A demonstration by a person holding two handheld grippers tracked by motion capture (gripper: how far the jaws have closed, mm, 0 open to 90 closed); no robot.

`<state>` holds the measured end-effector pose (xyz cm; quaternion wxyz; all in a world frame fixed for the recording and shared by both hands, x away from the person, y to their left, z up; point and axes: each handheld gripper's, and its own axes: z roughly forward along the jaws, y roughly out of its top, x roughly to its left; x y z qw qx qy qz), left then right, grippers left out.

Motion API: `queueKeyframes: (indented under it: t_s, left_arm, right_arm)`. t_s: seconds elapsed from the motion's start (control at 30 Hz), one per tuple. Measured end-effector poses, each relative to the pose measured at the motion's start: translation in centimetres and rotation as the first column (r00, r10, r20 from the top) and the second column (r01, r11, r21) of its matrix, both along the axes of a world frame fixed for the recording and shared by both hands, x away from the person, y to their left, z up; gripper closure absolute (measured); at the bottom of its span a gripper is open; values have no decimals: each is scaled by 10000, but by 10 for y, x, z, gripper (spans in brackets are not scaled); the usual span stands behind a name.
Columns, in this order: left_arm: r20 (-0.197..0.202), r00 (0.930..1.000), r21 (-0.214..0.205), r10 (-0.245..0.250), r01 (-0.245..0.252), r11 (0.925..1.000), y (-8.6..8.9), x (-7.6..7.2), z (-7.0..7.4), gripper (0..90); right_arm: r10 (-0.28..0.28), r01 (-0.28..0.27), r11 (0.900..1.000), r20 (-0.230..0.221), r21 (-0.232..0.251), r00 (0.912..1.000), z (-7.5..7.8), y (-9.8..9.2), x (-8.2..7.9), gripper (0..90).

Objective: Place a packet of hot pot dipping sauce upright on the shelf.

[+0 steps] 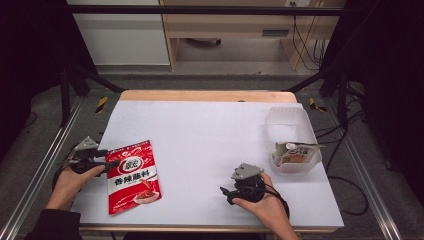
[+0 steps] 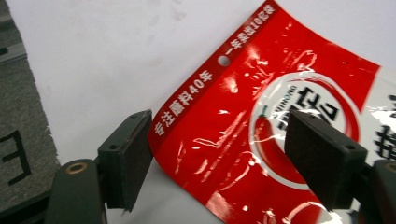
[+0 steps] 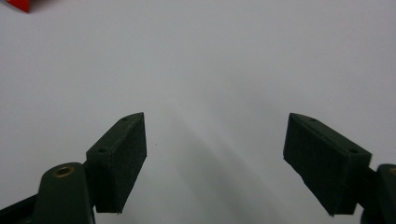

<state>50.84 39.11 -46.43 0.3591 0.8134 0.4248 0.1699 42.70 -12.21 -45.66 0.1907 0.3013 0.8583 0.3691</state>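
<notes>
My left tool [image 2: 219,158], jaws apart and gripping nothing, straddles the red pouch [image 2: 261,140] lying flat on the tabletop [image 1: 210,135]; closing now risks the glossy film slipping free.

Red snack pouch [image 1: 134,176]: glossy, white label panel, apparently sealed. Lies flat at 8 o'clock on the surface [image 1: 210,140], hang-hole end toward 12 o'clock.
</notes>
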Motion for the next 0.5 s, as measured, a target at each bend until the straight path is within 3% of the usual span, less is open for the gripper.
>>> queueKeyframes:
  t_s: [0.13, 0.33, 0.5]
  left_arm:
    - [35, 9999, -26, -104, 104, 9999, -1, -6, 5, 290]
    - [-244, 9994, 29, -257, 258, 9997, 0, -13, 7, 339]
    - [-382, 9989, -220, -271, 263, 9994, 4, -12, 7, 397]
  right_arm:
    - [12, -12, 10000, 8, -27, 10000, 0, 0, 0, 215]
    - [18, -19, 10000, -14, -55, 10000, -1, -1, 0, 214]
    - [17, -18, 9999, -66, -121, 10000, -1, -2, 1, 213]
